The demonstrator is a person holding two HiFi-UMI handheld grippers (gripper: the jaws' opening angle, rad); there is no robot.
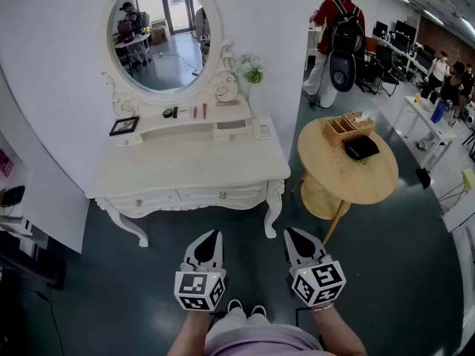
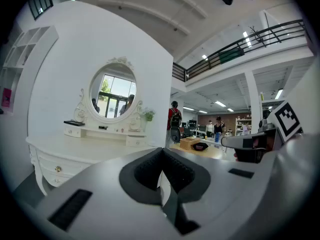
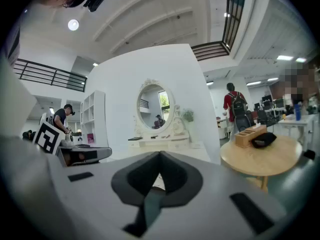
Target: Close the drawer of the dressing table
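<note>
Success likely needed the clenched, empty left gripper (image 1: 214,236) or right gripper (image 1: 292,233) reaching toward twelve o'clock, pressing squarely on the ornate white dressing table's (image 1: 185,170) small protruding white drawer (image 1: 232,132).

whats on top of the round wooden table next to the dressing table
On the round wooden table sit a wooden organiser box and a black pouch-like item beside it. What the box holds is too small to tell.
</note>
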